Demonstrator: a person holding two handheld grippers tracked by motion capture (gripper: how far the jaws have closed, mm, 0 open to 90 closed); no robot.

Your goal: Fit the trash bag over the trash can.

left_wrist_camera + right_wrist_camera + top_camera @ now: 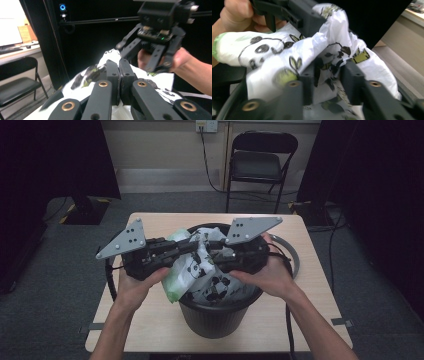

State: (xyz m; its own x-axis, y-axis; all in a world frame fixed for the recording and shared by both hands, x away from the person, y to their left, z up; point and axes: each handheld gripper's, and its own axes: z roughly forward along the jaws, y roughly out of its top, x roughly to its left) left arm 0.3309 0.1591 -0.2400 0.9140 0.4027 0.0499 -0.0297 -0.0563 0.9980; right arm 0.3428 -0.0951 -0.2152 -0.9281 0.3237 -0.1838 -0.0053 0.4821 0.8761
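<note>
My left tongs [192, 246] were clamped on the bag [200, 270], jaws pressed together over a fold, holding that side up above the bin [215, 312]. My right tongs [216, 254], just across, stood apart with bunched film between the jaws, probably to spread the mouth. The left gripper view showed the shut jaws; the high view hid them but showed the bag inside the bin.

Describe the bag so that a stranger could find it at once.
On the wooden table stands a black bin. The bag rises from its mouth, between both grippers. It is thin white plastic printed with black pandas and green marks, unlike all the dark things around it.
</note>
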